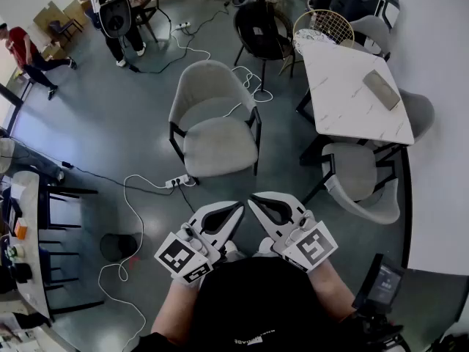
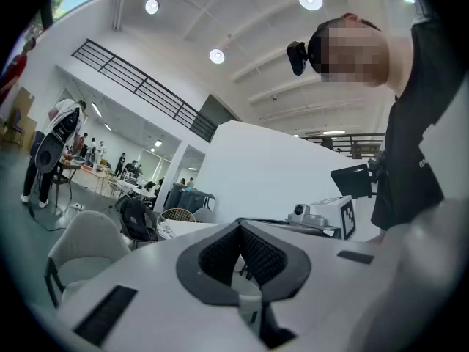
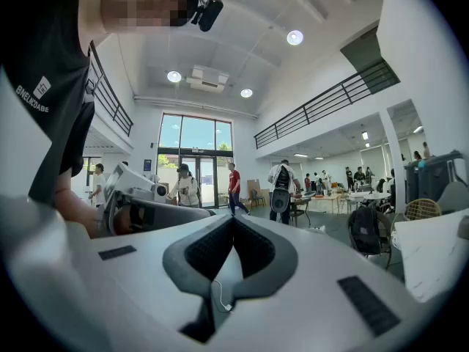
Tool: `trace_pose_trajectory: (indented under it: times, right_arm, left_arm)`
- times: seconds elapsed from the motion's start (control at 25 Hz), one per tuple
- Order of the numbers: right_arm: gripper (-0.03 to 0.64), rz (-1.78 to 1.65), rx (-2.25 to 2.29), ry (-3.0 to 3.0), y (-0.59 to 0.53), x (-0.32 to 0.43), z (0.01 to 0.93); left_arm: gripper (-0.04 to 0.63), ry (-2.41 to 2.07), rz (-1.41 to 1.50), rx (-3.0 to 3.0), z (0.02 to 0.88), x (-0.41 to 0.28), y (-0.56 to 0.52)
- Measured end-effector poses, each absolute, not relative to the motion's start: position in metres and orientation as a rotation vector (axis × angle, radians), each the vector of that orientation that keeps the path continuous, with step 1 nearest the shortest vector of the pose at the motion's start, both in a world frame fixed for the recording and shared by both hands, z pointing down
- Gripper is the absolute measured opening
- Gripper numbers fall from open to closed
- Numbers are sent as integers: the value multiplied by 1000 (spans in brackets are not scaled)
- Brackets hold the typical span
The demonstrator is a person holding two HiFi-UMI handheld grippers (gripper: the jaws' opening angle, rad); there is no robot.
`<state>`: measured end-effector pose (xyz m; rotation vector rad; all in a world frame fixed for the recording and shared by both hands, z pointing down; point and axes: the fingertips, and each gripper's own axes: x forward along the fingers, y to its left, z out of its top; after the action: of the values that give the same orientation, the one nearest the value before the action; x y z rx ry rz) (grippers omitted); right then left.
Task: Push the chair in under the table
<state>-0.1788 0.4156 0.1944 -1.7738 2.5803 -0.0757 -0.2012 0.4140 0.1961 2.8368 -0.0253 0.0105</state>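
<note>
**Both tools shut and level, chair standing clear of the surface**

The person holds the left tool (image 1: 237,209) and the right tool (image 1: 253,201) close in front of the body. Forearms come up from the bottom of the head view, and the two tips angle in toward each other, nearly meeting. Both point level. In its own view the left tool (image 2: 239,224) has its jaws pressed together with nothing between them, and the right tool (image 3: 233,219) is closed and empty in the same way.

The grey chair (image 1: 215,132) stands on the floor ahead of the tools, well apart from them. It is left of the white surface (image 1: 338,86), not under it. A second grey chair (image 1: 360,180) sits at the surface's near edge. A grey slab (image 1: 382,89), possibly a pad, lies on top.
</note>
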Motion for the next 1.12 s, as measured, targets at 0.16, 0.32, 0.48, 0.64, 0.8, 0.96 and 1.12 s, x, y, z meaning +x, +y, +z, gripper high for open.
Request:
trace_pose_trajectory:
  times: [0.16,0.32,0.48,0.64,0.8,0.96,1.12]
  right_arm:
    - [12,-106,-1781,2559,402,-187,195]
    - [12,-99,-1795,2564,391,-201,195]
    - [12,-129,-1798,2554,378,-219,201]
    - [12,-184,-1783,2505,370,-230,204]
    - [12,-229,-1808,2499,361,-240,216]
    - [12,-256,-1823,2493,346,-237,225]
    - [12,-295,-1806,2470,321,-220,228]
  left_arm:
    - [6,-54,-20,2862,194,-212,402]
    - [6,-92,-45,2798,197,-231,385]
    - [5,-46,5,2809,207,-249,377]
    - [6,-22,21,2784,217,-264,365]
    - [6,-20,32,2749,229,-280,352]
    - [6,-30,40,2729,239,-283,337]
    - [6,-42,66,2714,243,-270,318]
